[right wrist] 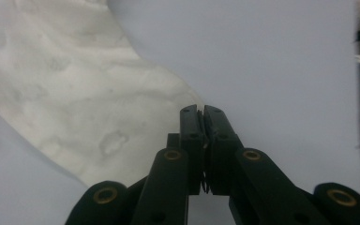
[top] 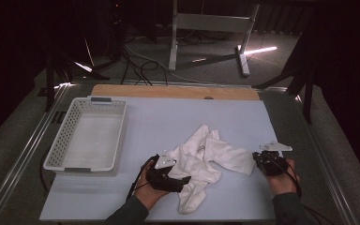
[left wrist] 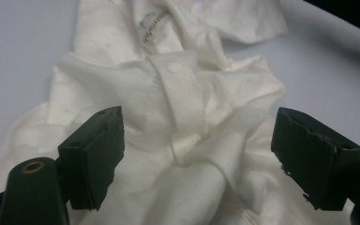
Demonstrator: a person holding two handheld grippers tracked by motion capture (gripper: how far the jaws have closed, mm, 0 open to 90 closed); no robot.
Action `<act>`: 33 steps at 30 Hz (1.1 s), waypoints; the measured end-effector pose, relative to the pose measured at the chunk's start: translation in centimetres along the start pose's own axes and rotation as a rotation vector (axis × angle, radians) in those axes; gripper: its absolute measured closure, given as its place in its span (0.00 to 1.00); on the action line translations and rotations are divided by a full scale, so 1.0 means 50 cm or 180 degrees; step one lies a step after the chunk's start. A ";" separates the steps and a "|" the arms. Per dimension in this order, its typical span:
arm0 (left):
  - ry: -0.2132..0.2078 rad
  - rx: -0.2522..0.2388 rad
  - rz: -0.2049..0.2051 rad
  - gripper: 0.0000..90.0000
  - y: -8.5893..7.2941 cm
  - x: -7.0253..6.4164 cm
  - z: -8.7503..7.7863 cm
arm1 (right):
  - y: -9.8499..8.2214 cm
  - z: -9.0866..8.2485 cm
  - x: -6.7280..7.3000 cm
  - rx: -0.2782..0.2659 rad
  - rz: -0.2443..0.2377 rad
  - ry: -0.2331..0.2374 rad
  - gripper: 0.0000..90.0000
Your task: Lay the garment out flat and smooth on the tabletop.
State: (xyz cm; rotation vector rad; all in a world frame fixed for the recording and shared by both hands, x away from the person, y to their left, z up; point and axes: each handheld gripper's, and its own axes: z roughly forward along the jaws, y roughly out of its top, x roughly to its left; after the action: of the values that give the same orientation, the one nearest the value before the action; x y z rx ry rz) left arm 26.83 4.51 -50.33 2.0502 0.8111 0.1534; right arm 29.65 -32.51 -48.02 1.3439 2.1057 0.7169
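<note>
The white basket [top: 86, 136] takes up the left of the high view, its walls blocking any low pass there. The crumpled white cloth [top: 201, 161] lies across the lower middle, between the left gripper [top: 171, 176] and the right gripper [top: 262, 161], so no bare path joins them low down. The pale mat [top: 178, 117] lies bare across the upper middle and upper right, and along the bottom edge at lower left. The narrow strip between basket and cloth looks passable, though the dim light makes that uncertain.
</note>
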 end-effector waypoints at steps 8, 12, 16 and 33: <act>-0.0106 0.0287 0.0016 0.40 -0.009 -0.003 0.015 | 0.024 0.003 -0.046 -0.0018 -0.0055 -0.0203 0.97; -0.0234 0.0433 0.0085 0.72 -0.012 -0.009 0.024 | 0.022 0.007 -0.068 0.0008 -0.0034 -0.0289 0.97; -0.0414 0.0452 0.0004 0.85 -0.008 -0.018 0.027 | 0.022 0.008 -0.089 0.0034 0.0016 -0.0361 0.97; -0.0218 -0.0139 -0.0055 0.39 0.052 -0.003 -0.005 | 0.027 -0.005 -0.117 -0.0008 0.0074 -0.0465 0.97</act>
State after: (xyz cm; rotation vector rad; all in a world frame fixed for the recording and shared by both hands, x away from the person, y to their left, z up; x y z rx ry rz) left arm 27.88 3.60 -48.12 1.9960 0.7766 0.0898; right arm 32.42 -37.42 -46.03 1.3785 1.9767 0.6114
